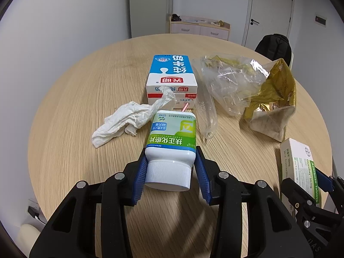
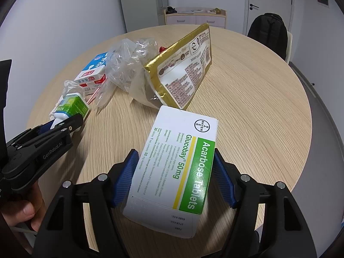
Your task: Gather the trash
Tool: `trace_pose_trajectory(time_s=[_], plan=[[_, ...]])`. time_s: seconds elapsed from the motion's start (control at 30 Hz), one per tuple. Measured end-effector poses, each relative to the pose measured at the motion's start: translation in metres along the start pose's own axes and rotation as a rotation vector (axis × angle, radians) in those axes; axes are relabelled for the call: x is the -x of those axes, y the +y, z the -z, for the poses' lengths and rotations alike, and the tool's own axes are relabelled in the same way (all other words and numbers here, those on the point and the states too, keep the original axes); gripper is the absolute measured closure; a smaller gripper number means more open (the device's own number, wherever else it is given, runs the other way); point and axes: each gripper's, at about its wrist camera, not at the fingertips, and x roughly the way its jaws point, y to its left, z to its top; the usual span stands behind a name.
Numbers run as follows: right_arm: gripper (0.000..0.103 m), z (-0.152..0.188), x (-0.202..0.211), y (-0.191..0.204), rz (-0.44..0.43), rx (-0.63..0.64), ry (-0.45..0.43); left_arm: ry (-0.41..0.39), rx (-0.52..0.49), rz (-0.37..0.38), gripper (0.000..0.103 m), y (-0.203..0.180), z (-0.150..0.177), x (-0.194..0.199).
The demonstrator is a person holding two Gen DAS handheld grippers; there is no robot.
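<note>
A white pill bottle [image 1: 172, 137] with a green label lies cap toward the camera, and my left gripper [image 1: 171, 150] is shut on its shoulders with both blue pads pressing. My right gripper [image 2: 175, 151] is shut on a white and green tablet box [image 2: 178, 167], held tilted above the round wooden table [image 2: 247, 107]. Still lying on the table are a blue milk carton [image 1: 169, 73] with a straw, a crumpled tissue [image 1: 126, 120], a clear plastic bag [image 1: 232, 81] and a torn gold packet [image 1: 275, 99]. In the right wrist view, the left gripper [image 2: 62, 126] and the bottle [image 2: 73, 106] show at the left.
A clear plastic sleeve [image 1: 207, 116] lies beside the bottle. A black backpack [image 1: 274, 47] sits on a chair behind the table, with a low cabinet [image 1: 200, 28] and a door at the back wall. A person's hand [image 2: 21, 212] holds the left gripper.
</note>
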Motion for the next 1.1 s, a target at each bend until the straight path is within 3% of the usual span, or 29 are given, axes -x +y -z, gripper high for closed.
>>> trace_pose_trajectory(time_s=[0.63, 1.1], plan=[[0.037, 0.018, 0.033, 0.004, -0.004, 0.015, -0.046, -0.037, 0.025, 0.014, 0.061, -0.002, 0.030, 0.049], [0.037, 0.051, 0.082, 0.000, -0.011, 0.024, -0.100, -0.064, 0.041, 0.032, 0.061, -0.004, 0.077, 0.104]])
